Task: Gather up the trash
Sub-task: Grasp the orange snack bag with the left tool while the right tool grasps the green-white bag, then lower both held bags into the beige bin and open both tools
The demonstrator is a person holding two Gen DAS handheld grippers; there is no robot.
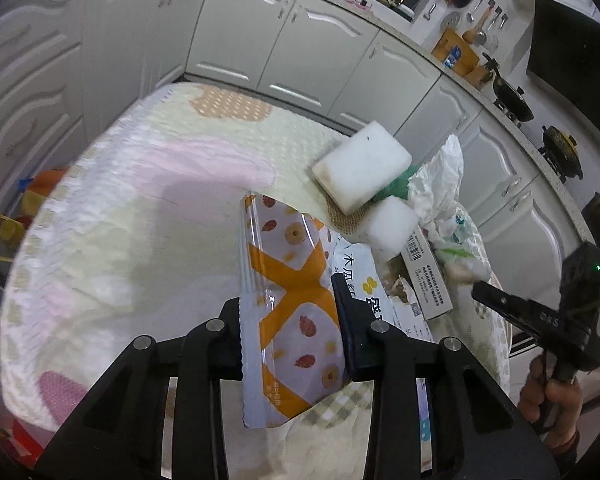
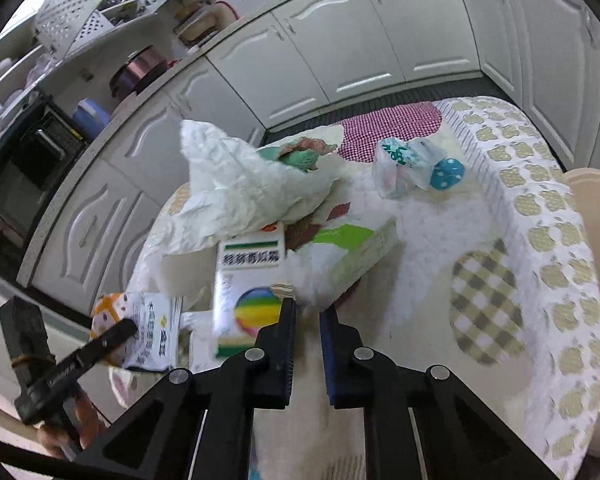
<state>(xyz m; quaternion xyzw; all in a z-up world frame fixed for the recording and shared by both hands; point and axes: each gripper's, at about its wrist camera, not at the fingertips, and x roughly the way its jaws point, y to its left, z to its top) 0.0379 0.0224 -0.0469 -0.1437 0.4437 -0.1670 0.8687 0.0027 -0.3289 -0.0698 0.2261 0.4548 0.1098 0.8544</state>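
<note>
Your tabletop (image 1: 120, 220) carries a heap of litter: one crumpled white paper (image 2: 236, 184), two white sponge blocks (image 1: 360, 168), two medicine boxes (image 2: 248, 284), one small plastic bag (image 2: 404, 164). Your left gripper (image 1: 292, 320) pinches the orange-and-white snack wrapper (image 1: 288, 304). Your right gripper (image 2: 306, 312) is pressed nearly together, with the rainbow-printed box just beside its left finger; whether it grips anything I cannot tell

Orange snack wrapper (image 1: 292, 312) between left gripper (image 1: 290, 332) fingers (image 1: 350, 320) (pinched).
</note>
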